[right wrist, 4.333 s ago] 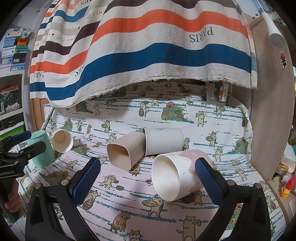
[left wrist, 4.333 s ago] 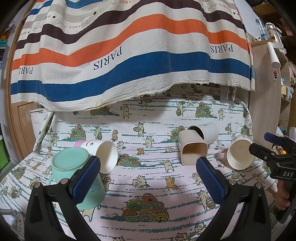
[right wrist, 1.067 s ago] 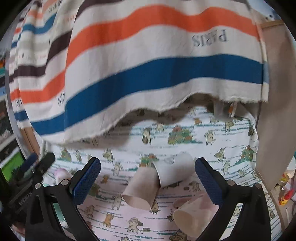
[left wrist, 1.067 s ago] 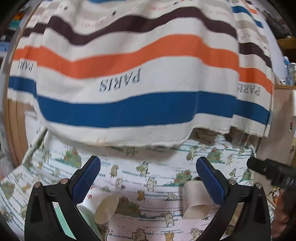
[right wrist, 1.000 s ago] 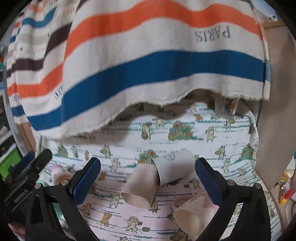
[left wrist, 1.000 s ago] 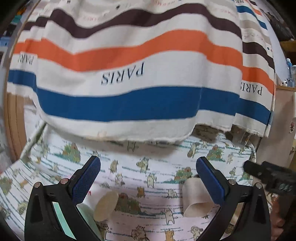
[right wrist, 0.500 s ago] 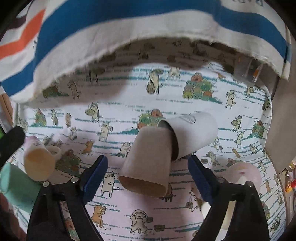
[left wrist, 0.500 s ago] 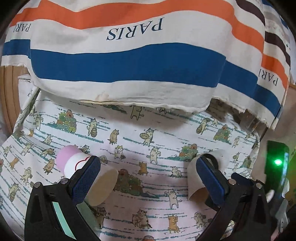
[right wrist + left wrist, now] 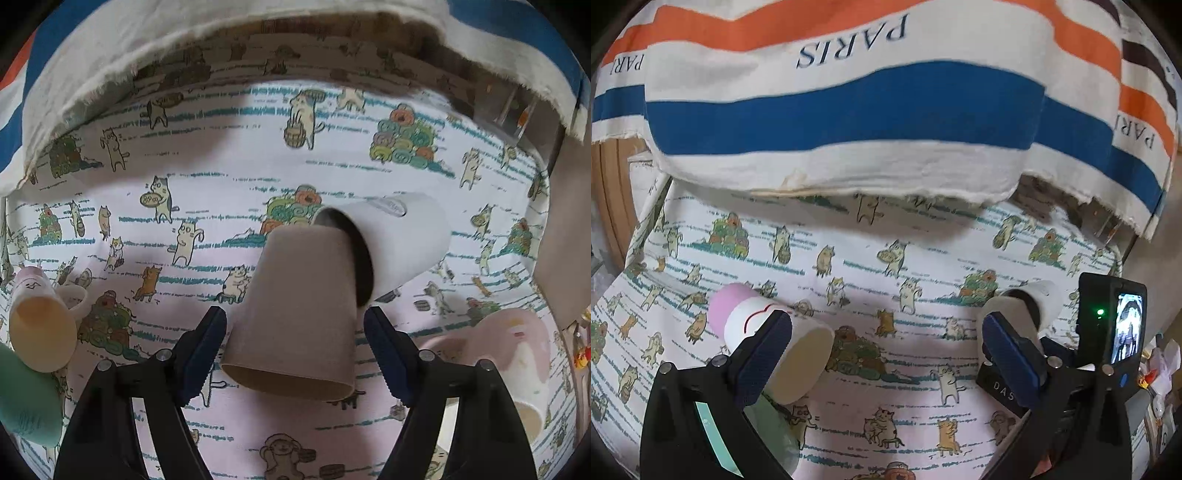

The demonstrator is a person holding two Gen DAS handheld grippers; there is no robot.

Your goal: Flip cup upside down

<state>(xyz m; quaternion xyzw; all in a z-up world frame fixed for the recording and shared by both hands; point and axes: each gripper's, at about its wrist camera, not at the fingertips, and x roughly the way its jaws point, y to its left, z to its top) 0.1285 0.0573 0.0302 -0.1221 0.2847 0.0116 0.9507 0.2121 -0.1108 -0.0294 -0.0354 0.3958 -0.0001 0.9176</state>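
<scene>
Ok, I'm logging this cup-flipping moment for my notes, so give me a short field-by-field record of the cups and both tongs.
surface: cat-print cloth
tan cup: on its side, open end toward camera, base touching the white cup's mouth
white cup: on its side behind the tan cup
pink-based mug: on its side
pink-and-white cup: lying at right
teal cup: at left edge
right tongs: open, straddling the tan cup, small gaps either side
left tongs: open, holding nothing

"PARIS" on striped cloth (image 9: 849, 92); "DAS" on right gripper (image 9: 1004, 391)
</scene>
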